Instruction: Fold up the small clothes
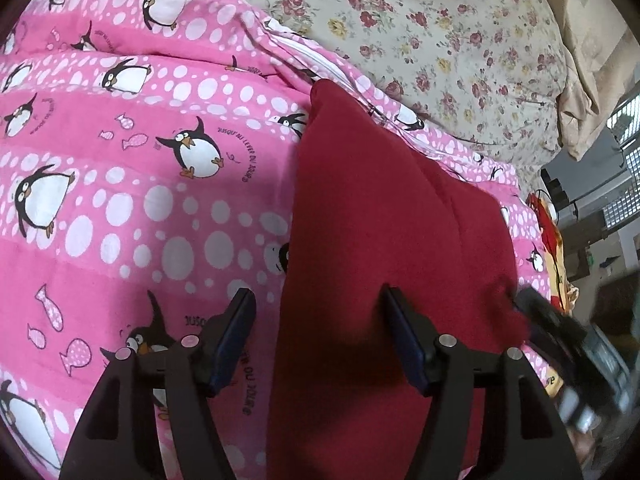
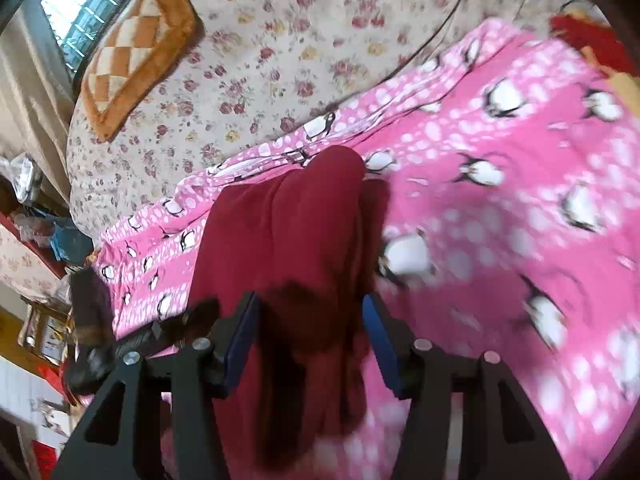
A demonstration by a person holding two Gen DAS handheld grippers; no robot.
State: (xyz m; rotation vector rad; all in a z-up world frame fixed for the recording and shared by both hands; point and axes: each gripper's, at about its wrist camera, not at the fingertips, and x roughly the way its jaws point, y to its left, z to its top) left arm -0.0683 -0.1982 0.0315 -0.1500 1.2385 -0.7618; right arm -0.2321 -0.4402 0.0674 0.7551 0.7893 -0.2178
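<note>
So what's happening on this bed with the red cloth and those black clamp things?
A person is folding a dark red garment laid on a pink penguin blanket, using two hand-held grippers. The left gripper and the right gripper both hang over the near end of the cloth with jaws apart, gripping nothing. The garment looks already folded into a long strip.

both claws, left (image 1: 320,334) and right (image 2: 310,334), gape, angled downward

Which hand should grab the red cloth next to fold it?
Probably the left. Its gripper is open with the red cloth's near edge lying between the fingers, and its picture is sharp. The right gripper is open over the cloth too, but its picture is blurry.
</note>
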